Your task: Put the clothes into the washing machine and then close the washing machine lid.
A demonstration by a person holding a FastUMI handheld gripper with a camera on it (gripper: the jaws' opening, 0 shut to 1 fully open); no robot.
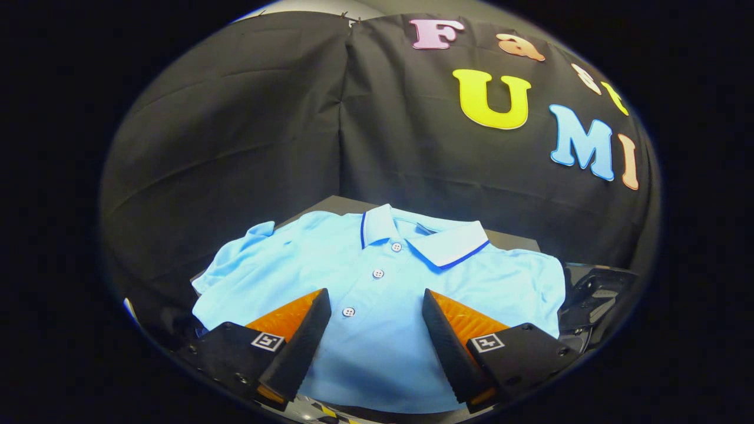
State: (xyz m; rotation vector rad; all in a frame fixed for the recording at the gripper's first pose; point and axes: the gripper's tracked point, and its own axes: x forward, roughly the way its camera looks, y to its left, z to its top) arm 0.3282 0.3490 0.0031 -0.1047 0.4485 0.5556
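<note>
Light blue polo shirt lies flat, collar away from the hand-held gripper, its buttoned placket running between the wide-open fingers, which hold nothing. Dark desk shows past the shirt's collar; black cloth wall hangs behind the shirt.

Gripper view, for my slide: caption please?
Open claw hovers over a blue polo shirt lying flat, buttons between its fingers.

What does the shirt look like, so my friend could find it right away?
Start at the black cloth wall; below it is a dark table. The shirt lies flat on it, under the open claw, whose fingers hover apart above its front. It is light blue, with a white collar edged in dark blue and three buttons.
</note>
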